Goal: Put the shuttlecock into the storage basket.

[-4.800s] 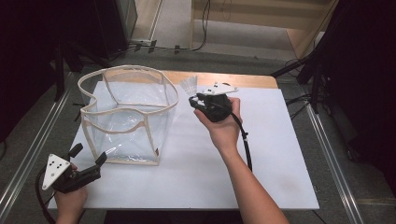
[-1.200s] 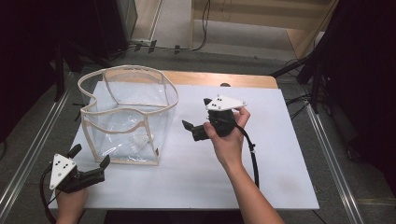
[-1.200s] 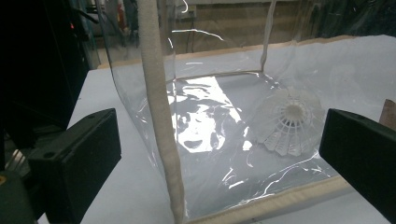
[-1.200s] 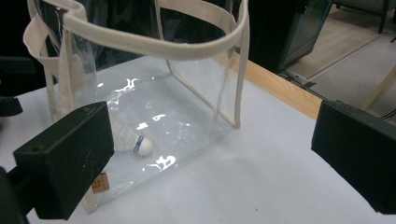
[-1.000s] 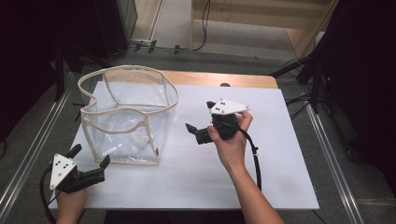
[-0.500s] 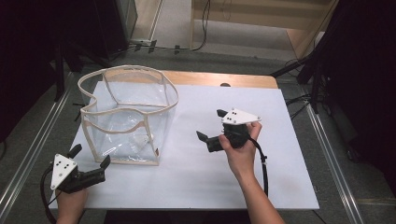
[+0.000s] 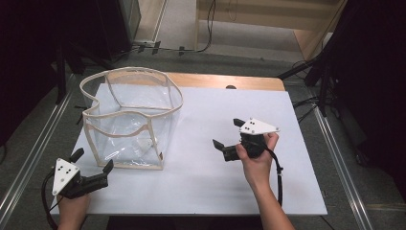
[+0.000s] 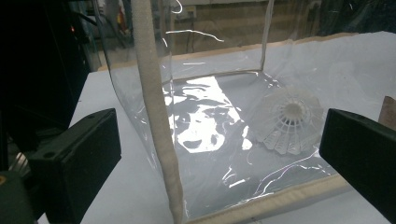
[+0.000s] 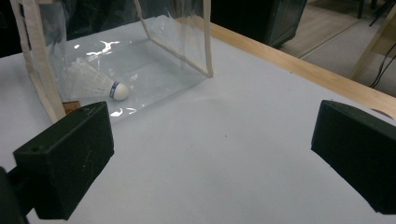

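Table [image 7: 201,191]: white top with a bare wooden strip along the far edge; grey floor, cables and dark stands around it.

Bag [image 7: 129,120]: clear plastic, cream edging, standing open-topped on the left half of the table. Upright, walls slightly slack, rim wavy. In the left gripper view a cream seam [image 8: 154,116] rises between the jaws, close in front of the camera, and partly blocks the line to the bag's inside.

Shuttlecock [image 9: 95,81]: white, lying on its side on the bag's floor, near a bottom edge. Long axis roughly level. In the right gripper view the cork, with a blue band, points right toward the open table and the skirt points left, deeper into the bag. In the left gripper view [image 8: 286,119] the open skirt faces the camera and the cork points away. Seen through the clear wall in both views; faint in the high view.

Left gripper [image 7: 91,168]: at the table's near left corner, just outside the bag's near bottom corner, jaws wide apart and holding nothing, aimed at the bag.

Right gripper [image 7: 227,136]: held in the person's hand [image 7: 256,163] over the bare right half of the table, well apart from the bag, jaws wide apart and holding nothing, aimed left toward the bag. Bare tabletop lies between it and the bag.
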A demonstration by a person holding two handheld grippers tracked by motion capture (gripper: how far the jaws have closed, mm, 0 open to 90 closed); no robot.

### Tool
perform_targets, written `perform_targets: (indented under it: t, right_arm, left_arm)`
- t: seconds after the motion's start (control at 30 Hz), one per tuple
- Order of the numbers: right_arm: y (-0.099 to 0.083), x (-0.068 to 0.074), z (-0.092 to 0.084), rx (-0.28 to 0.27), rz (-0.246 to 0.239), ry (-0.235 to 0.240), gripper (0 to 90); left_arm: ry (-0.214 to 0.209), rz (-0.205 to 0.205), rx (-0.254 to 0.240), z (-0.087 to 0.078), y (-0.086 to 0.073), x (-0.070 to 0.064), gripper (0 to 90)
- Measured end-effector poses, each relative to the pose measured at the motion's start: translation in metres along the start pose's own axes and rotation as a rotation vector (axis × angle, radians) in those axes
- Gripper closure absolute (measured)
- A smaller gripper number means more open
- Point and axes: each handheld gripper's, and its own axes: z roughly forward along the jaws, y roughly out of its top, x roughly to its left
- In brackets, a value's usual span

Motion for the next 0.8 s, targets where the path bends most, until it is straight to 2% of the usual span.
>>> perform_targets:
  t: [0.8]
  right_arm:
    - [-0.04,-0.02,-0.031,0.014,0.041,-0.064,0.0]
  left_arm:
    - [-0.005,0.015,-0.001,0.0,0.0,-0.002,0.0]
